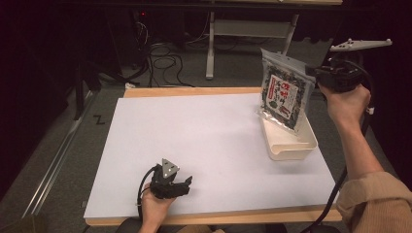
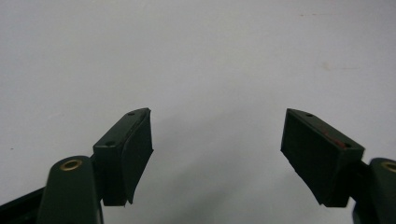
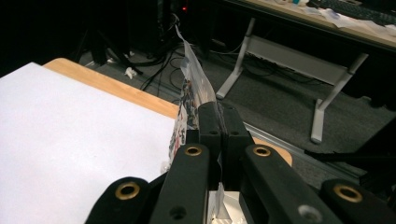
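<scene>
Right gripper point(image 1: 316, 74) clamps shut on the snack pouch point(image 1: 284, 90), held upright above the white tray point(image 1: 291, 145) at table's 3 o'clock; the pouch hides the tray's far end. Left gripper point(image 1: 187, 182), at 7 o'clock, stands wide open, empty.

A wooden desk point(image 1: 194, 91) is carrying a white sheet point(image 1: 194, 141) that is covering nearly all of its top, leaving wood showing along the far and near edges. A cream tray point(image 1: 291, 145) is sitting on the sheet at the right, toward the far side.
</scene>
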### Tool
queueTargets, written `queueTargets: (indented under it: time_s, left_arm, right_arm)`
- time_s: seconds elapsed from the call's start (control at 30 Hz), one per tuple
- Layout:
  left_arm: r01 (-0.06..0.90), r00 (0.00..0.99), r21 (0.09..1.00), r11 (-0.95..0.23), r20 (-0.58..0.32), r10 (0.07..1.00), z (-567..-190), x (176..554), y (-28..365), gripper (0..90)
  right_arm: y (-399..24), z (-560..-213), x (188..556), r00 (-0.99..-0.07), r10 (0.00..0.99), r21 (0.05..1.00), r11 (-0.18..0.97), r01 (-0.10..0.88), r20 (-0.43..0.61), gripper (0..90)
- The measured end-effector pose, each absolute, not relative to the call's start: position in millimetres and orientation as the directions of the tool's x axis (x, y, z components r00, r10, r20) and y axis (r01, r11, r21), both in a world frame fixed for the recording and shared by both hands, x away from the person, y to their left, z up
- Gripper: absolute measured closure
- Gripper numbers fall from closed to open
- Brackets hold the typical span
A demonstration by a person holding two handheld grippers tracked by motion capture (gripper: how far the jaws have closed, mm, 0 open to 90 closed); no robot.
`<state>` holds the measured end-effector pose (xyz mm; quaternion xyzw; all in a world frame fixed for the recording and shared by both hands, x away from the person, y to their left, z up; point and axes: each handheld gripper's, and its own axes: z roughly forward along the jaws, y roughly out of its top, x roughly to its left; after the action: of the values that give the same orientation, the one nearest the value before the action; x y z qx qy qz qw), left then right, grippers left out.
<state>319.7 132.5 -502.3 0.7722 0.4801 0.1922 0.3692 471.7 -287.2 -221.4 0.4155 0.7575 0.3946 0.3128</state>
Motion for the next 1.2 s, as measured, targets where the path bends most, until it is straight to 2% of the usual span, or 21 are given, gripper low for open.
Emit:
queueTargets:
  time_s: [0.63,0.9,1.2]
  left_arm:
    - [0.612,0.448,0.748,-0.255,-0.063,0.892,-503.8,317.7,134.3,25.5]
    - [0.615,0.421,0.752,-0.236,-0.061,0.905,-503.6,309.6,142.4,25.5]
    - [0.620,0.414,0.749,-0.233,-0.060,0.908,-504.6,307.8,142.9,25.5]
  right_arm:
    - [-318.2,-238.0,482.5,-0.356,0.923,0.855,0.299,0.424,-0.147,90.0]
    - [-318.4,-248.4,497.3,-0.356,0.925,0.853,0.290,0.433,-0.133,90.0]
    - [-314.4,-262.6,500.8,-0.399,0.905,0.835,0.329,0.441,-0.145,90.0]
